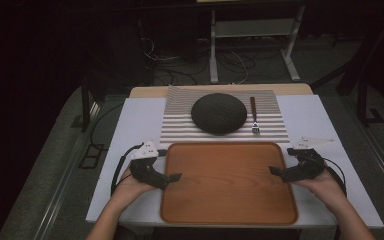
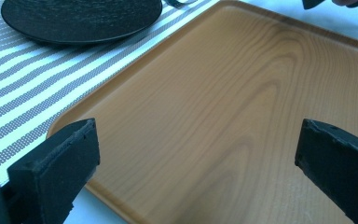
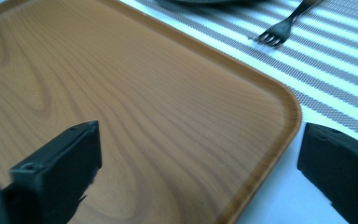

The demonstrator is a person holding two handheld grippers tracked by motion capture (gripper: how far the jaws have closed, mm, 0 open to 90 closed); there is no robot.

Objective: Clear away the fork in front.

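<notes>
A bare wooden tray lies at the table's near middle. Behind it a black plate sits on a striped placemat, with a fork to the plate's right. My left gripper stands open at the tray's left rim, near the far left corner. In the left gripper view the gripper has one jaw at that corner and the other over the tray, the plate beyond. My right gripper stands open at the right rim. It straddles the tray's far right corner, with the fork ahead.
A white cover spreads over the table under the placemat and tray. Behind the table stands a metal frame, with cables on the dark floor. White margins run along both sides of the tray.
</notes>
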